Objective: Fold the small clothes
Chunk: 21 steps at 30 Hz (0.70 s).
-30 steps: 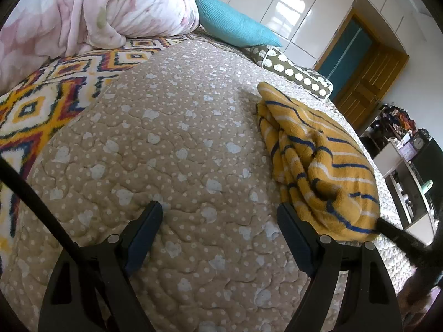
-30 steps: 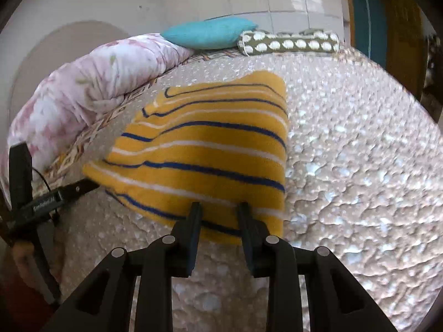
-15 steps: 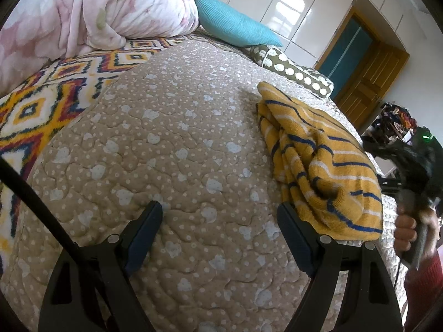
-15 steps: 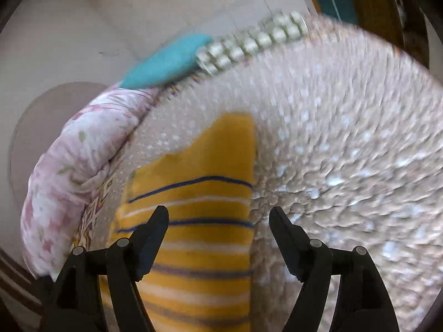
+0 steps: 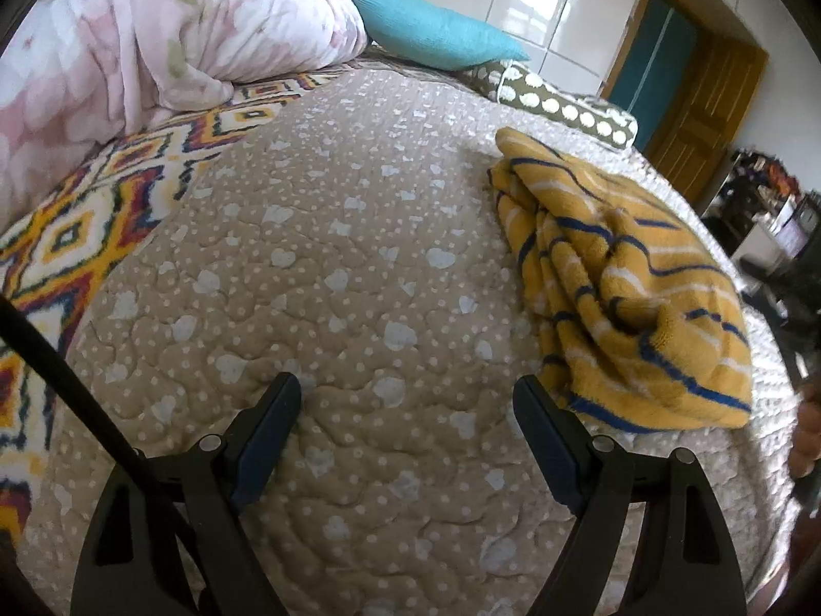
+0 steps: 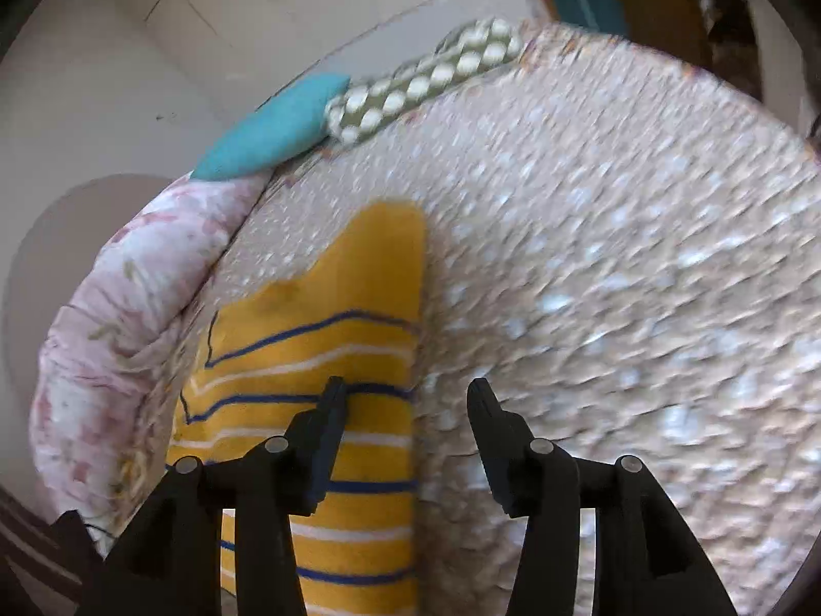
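Both grippers spread, nothing gripped; striped garment folded on the quilt.

Left gripper [image 5: 406, 398]: jaws wide apart over bare beige quilted bedspread [image 5: 328, 267]; folded yellow garment with blue and white stripes [image 5: 631, 297] lies at 2 o'clock, just beside the right fingertip. Right gripper [image 6: 405, 392]: jaws apart, left finger above the garment's edge, contact unclear, view blurred. Farther: patterned blanket [image 5: 77, 226] at 9, pink floral duvet [image 5: 154, 36] at 11, teal pillow [image 5: 436, 31] and spotted bolster [image 5: 559, 108] at 1.
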### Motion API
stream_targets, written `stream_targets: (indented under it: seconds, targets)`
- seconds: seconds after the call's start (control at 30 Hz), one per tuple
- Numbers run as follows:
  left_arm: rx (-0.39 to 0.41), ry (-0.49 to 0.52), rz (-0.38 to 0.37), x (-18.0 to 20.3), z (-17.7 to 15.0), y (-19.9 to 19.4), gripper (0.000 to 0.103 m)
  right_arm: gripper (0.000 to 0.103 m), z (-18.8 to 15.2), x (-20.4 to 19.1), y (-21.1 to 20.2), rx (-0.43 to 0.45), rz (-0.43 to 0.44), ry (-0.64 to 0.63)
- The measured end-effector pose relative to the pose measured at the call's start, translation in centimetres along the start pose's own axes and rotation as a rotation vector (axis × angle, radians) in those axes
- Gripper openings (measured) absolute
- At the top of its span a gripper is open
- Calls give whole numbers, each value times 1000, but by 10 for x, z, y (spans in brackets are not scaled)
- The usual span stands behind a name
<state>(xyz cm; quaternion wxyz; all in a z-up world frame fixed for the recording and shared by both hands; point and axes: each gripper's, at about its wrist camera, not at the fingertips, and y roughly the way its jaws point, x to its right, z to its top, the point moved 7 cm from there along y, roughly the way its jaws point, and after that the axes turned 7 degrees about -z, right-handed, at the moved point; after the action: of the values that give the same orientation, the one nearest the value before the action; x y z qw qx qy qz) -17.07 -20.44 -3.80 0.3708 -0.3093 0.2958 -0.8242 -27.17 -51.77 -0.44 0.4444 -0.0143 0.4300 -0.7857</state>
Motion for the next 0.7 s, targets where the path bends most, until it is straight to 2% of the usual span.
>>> stream_targets:
  seconds: [0.1, 0.2, 0.33, 0.4, 0.47, 0.53, 0.63, 0.7]
  targets:
    - [-17, 35, 49, 3, -1, 3, 83, 54, 7, -15, -23, 66, -15, -85]
    - [-32, 66, 90, 7, -1, 6, 83, 52, 6, -46, -20, 48, -19, -205]
    - [-33, 71, 98, 7, -1, 6, 84, 49, -2, -78, 23, -37, -60, -318]
    - [-32, 69, 95, 7, -1, 6, 84, 49, -10, -84, 51, -91, -112, -371]
    - [-31, 68, 94, 7, -1, 6, 84, 51, -18, -87, 70, -90, -168, -426]
    - [-28, 65, 89, 7, -2, 5, 84, 52, -20, -88, 70, -64, -183, -431]
    - [-21, 56, 76, 7, -1, 4, 84, 52, -16, -89, 60, -78, -209, -439]
    - [-16, 50, 68, 7, -1, 3, 84, 52, -5, -95, 45, -36, -195, -409]
